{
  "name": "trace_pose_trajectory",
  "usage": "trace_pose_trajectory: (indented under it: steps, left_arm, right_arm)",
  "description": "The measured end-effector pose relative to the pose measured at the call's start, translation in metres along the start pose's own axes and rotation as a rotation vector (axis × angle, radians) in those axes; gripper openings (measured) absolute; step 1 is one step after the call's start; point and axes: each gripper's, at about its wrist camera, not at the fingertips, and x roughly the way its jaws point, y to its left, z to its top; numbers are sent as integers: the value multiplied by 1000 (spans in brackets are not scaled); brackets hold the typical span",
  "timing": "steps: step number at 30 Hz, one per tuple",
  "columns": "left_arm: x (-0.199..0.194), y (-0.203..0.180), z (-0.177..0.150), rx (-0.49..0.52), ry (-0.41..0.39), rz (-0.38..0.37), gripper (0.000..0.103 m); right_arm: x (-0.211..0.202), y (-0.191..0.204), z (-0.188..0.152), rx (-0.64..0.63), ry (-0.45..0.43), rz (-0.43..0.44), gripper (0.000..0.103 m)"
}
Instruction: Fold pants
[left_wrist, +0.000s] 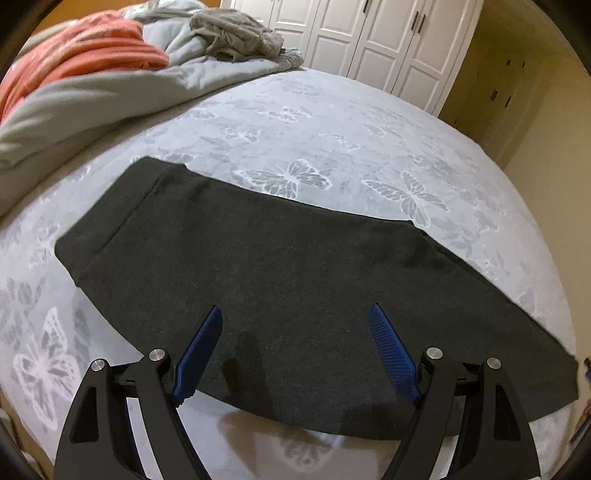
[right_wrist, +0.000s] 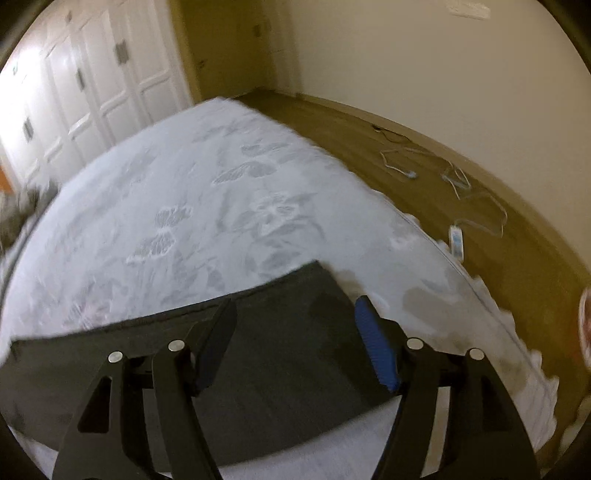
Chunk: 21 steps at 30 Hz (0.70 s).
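Observation:
Dark grey pants (left_wrist: 280, 266) lie flat in a long folded strip on the pale butterfly-print bedspread (left_wrist: 332, 122). In the left wrist view my left gripper (left_wrist: 295, 314) hovers over the near edge of the pants, open, its blue pads (left_wrist: 391, 350) wide apart with nothing pinched. In the right wrist view the right end of the pants (right_wrist: 280, 332) lies under my right gripper (right_wrist: 295, 306), which is open above the cloth, its blue pad (right_wrist: 375, 343) clear of it. The picture there is blurred.
A heap of orange and grey bedding (left_wrist: 110, 62) lies at the far left of the bed. White wardrobe doors (left_wrist: 369, 33) stand behind. On the wooden floor (right_wrist: 406, 155) right of the bed lie white cables and a power strip (right_wrist: 457, 242).

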Motion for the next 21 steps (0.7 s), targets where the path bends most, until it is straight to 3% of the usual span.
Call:
trace_pose_trajectory:
  steps: [2, 4, 5, 6, 10, 12, 16, 19, 21]
  left_arm:
    - [2, -3, -1, 22, -10, 23, 79]
    - [5, -6, -1, 43, -10, 39, 79]
    - [7, -8, -1, 49, -9, 43, 79]
    - [9, -9, -1, 59, -11, 48, 79]
    - [4, 0, 12, 41, -58, 62, 79]
    - [-5, 23, 25, -48, -99, 67, 79]
    - [-20, 100, 37, -345, -125, 106, 79]
    - [-26, 154, 33, -519, -91, 95, 79]
    - [-25, 177, 27, -588, -48, 62, 79]
  right_arm:
    - [16, 7, 1, -18, 34, -18, 64]
    - [40, 7, -2, -25, 103, -12, 36]
    - [49, 9, -3, -34, 135, -3, 7]
    - [48, 10, -2, -41, 123, -3, 1]
    - [14, 10, 28, -16, -52, 43, 0]
    - [11, -3, 34, 35, -122, -27, 0]
    - [27, -30, 15, 170, -17, -91, 3]
    - [0, -24, 9, 199, -31, -1, 5]
    - [-21, -5, 5, 165, -33, 67, 13]
